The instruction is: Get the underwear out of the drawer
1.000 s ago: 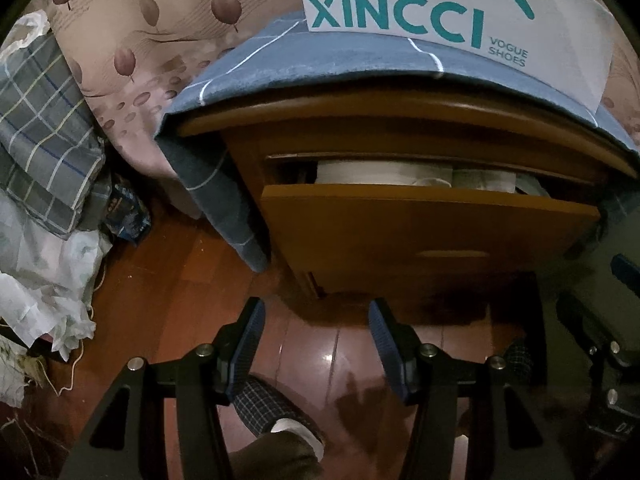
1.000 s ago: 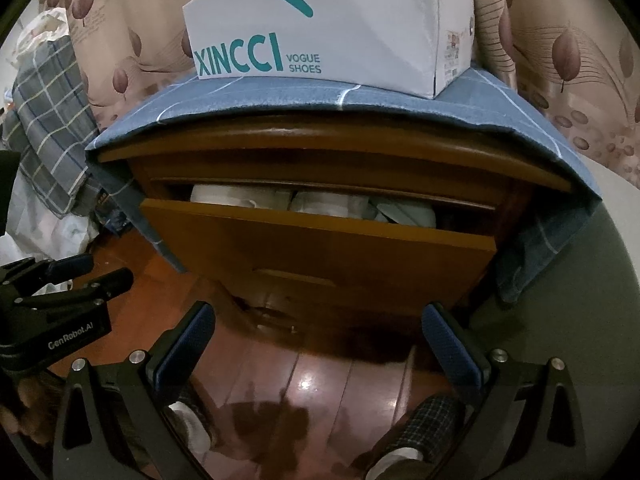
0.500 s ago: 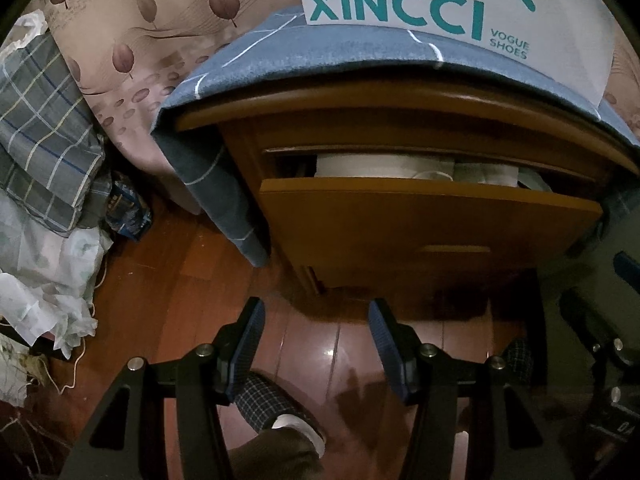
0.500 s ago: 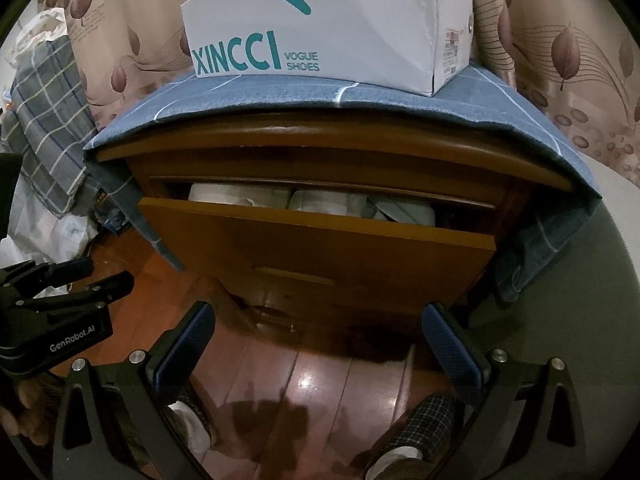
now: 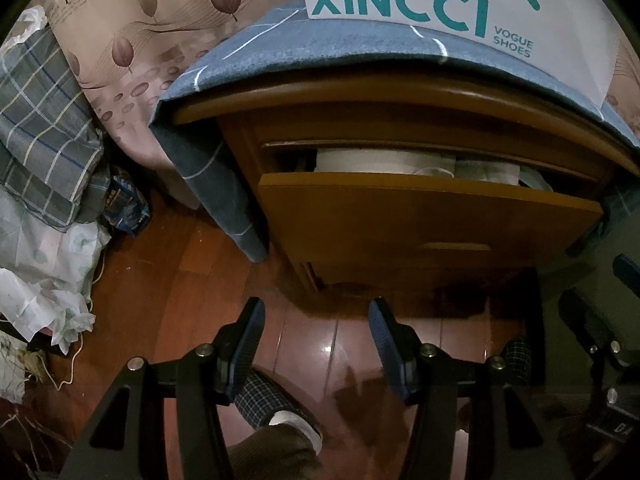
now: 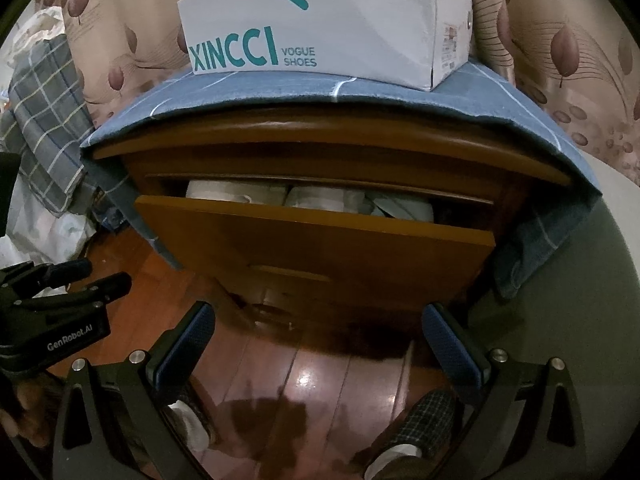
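1. Two handheld grippers are held low over a glossy red-brown wooden floor, with a person's checked slippers seen beneath them.
2. Nearest the lens, the left gripper is shown with its blue pads partly spread and nothing between them; only bare floor is framed in the gap.
3. The right gripper is seen with its pads set wide apart, likewise empty, and clear of the furniture ahead.
4. Just beyond both tools, a wooden nightstand is pictured with its drawer pulled partly out.
5. Pale folded underwear is seen inside the drawer, visible in the narrow opening above the drawer front; no gripper is touching it.
6. A blue cloth with thin white lines is draped over the nightstand's top and hangs down both sides.
7. On the cloth, a white shoe box lettered "XINCCI VOGUE SHOES" is set.
8. To the left, checked grey bedding and crumpled white fabric are piled on the floor.
9. Farthest back, a beige curtain printed with leaves is seen behind everything.
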